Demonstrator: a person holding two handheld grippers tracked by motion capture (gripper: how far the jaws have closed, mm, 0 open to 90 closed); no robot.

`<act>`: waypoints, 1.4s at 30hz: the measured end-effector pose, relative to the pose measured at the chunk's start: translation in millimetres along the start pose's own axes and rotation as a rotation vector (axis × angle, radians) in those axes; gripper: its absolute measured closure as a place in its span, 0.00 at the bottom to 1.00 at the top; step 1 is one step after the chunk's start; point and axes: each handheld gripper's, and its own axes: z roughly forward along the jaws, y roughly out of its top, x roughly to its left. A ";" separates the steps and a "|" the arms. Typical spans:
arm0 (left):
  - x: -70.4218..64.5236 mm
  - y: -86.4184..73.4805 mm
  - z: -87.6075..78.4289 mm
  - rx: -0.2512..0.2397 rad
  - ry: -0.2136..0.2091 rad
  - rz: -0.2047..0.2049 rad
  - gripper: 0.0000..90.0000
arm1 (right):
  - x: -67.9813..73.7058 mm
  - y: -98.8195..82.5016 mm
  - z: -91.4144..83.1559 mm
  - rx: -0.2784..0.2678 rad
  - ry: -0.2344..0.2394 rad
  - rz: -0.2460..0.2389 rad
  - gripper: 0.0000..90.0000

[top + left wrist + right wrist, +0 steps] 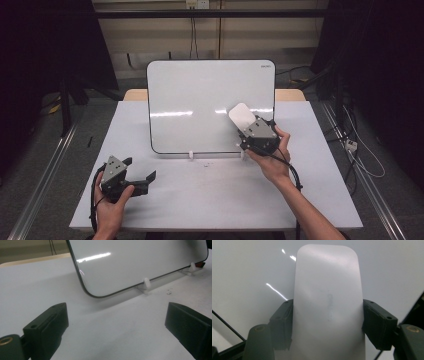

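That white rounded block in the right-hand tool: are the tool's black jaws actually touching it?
Touching. In the right gripper view, the right gripper has both black jaws pressed flat against the sides of the white eraser, with no gap on either side.

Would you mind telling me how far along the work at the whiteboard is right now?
Done: the whiteboard looks blank, with no marks to be seen, and stands propped in its white clips. In hand: the right gripper is shut on the white eraser, held against the board's lower right. The left gripper rests open on the table. Left: probably just setting the eraser down.
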 end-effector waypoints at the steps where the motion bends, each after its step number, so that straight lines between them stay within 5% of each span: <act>1: -0.4 -0.3 0.2 -0.008 -0.004 -0.013 0.05 | -1.5 -3.5 -0.1 0.004 -0.012 0.003 0.35; 11: -0.9 0.9 2.1 -0.004 -0.006 -0.015 0.05 | -1.7 -30.3 4.3 0.070 -0.061 -0.017 0.35; 24: -0.1 1.2 3.3 -0.005 -0.012 -0.011 0.05 | -0.9 -34.0 8.9 0.093 -0.071 -0.032 0.35; 29: 1.8 -0.2 2.9 -0.005 -0.019 -0.013 0.05 | -5.0 -32.4 8.2 0.106 -0.032 0.021 0.31; 37: 4.9 -2.1 2.5 0.000 -0.020 -0.027 0.05 | -16.3 -32.4 9.5 0.101 0.041 0.137 0.11; 42: 3.7 -0.5 2.0 -0.007 -0.018 -0.018 0.05 | -20.7 -35.9 3.5 0.120 0.071 0.203 0.10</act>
